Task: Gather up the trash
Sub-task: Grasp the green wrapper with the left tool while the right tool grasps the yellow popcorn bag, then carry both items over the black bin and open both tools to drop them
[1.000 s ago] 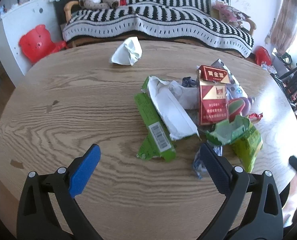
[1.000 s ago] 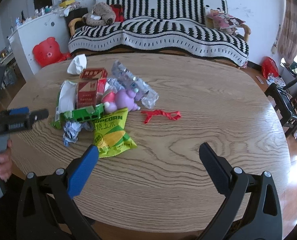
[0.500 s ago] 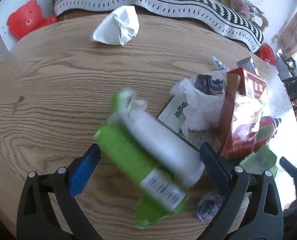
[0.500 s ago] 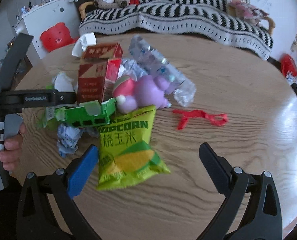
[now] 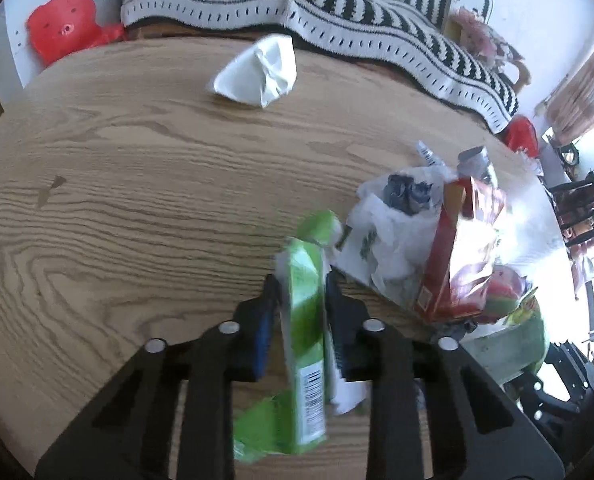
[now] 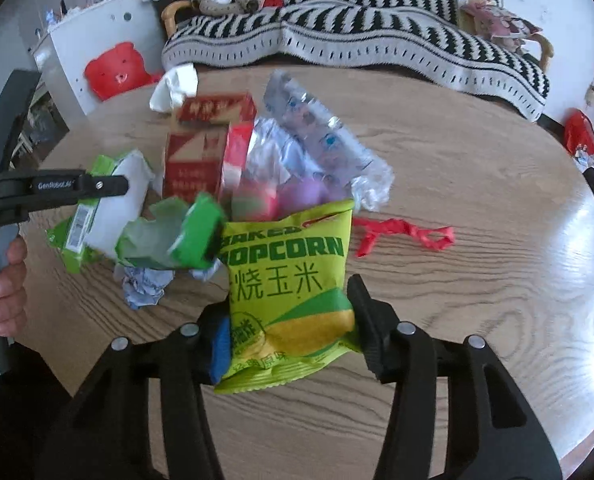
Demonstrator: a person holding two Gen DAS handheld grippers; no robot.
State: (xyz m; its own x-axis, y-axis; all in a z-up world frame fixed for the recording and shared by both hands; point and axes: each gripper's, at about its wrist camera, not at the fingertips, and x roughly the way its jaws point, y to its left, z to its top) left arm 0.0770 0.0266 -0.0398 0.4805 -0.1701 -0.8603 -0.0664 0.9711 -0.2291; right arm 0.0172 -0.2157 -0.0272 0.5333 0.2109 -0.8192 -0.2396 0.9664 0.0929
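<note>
A heap of trash lies on a round wooden table (image 5: 117, 208). My left gripper (image 5: 299, 312) is shut on a green and white wrapper (image 5: 303, 332), which also shows in the right wrist view (image 6: 97, 212). My right gripper (image 6: 293, 332) is closed on the lower end of a yellow-green popcorn bag (image 6: 289, 280). A red carton (image 6: 205, 152), a crumpled clear bottle (image 6: 321, 140), a purple toy (image 6: 297, 196), a torn green box (image 6: 177, 236) and a crumpled blue-white paper (image 6: 145, 284) lie in the heap.
A crumpled white tissue (image 5: 261, 72) lies apart at the table's far side. A red ribbon (image 6: 405, 234) lies to the right of the heap. A striped sofa (image 6: 357, 40) and a red bear stool (image 6: 113, 70) stand beyond the table.
Both grippers moved forward into the heap and closed. The left one took hold of the green and white wrapper, the right one the popcorn bag.
</note>
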